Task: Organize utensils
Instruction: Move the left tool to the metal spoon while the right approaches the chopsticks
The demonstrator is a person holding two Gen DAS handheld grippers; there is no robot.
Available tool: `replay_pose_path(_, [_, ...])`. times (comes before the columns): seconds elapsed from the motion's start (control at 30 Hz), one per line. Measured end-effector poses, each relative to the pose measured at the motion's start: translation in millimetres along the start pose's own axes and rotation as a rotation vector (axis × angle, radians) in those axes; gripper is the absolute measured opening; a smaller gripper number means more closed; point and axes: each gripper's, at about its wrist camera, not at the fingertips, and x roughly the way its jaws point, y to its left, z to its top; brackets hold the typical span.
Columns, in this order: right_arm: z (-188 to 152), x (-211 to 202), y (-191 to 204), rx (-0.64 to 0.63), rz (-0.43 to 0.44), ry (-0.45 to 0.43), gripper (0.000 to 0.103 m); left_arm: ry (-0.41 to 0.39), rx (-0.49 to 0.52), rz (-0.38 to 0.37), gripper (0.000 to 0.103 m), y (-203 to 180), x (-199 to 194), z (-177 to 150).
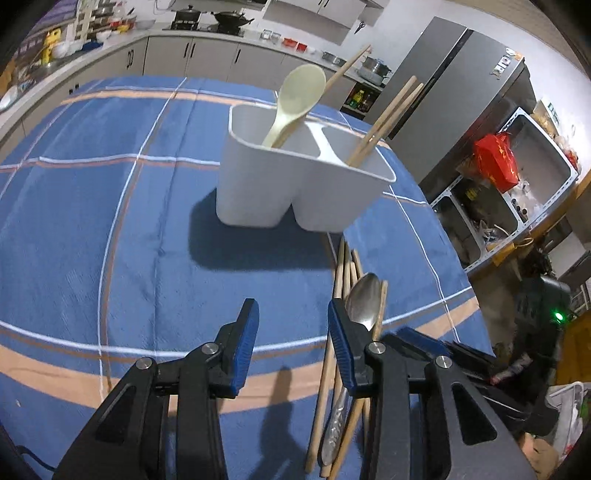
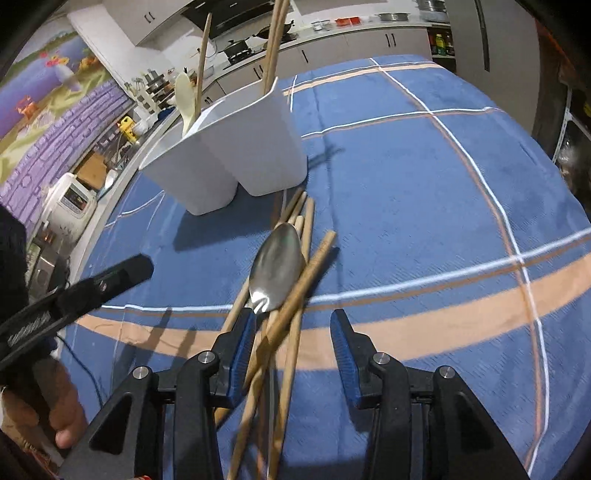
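Note:
A white two-compartment utensil holder (image 1: 295,188) stands on the blue plaid tablecloth (image 1: 92,221); it also shows in the right wrist view (image 2: 236,155). Its left compartment holds a cream plastic spoon (image 1: 295,99) and one chopstick, its right compartment holds wooden chopsticks (image 1: 388,118). A metal spoon (image 1: 364,301) lies on a loose pile of wooden chopsticks (image 1: 341,280) in front of the holder. My left gripper (image 1: 293,325) is open and empty, left of the pile. My right gripper (image 2: 293,328) is open above the metal spoon (image 2: 277,266) and chopsticks (image 2: 295,332).
Kitchen counters with pots (image 1: 207,18) run behind the table. A grey fridge (image 1: 450,92) and metal shelving (image 1: 517,184) stand to the right. The left gripper's body (image 2: 74,295) and a hand show at the left of the right wrist view.

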Motion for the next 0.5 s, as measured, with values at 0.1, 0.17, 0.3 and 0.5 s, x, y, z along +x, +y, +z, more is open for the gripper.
replay_pose_path(0.1, [5.9,11.8,4.4,-0.003,-0.006,0.006,0.032,-0.007,-0.020,0.011,0.037,3.9,-1.7,1.3])
replay_pose_path(0.17, [8.4,17.7,14.7,-0.009,0.041,0.029,0.021,-0.024,-0.052,0.026,0.037,10.9,-7.3,2.7])
replay_pose_path(0.3, [3.4,28.3,30.1,-0.024,0.195,0.087,0.013,-0.039,-0.100,0.065,0.037,30.3,-15.9,3.2])
replay_pose_path(0.5, [-1.2,7.7,11.3,-0.045,0.002,0.038,0.009,-0.013,-0.110,0.069,0.037,40.7,-10.4,2.8])
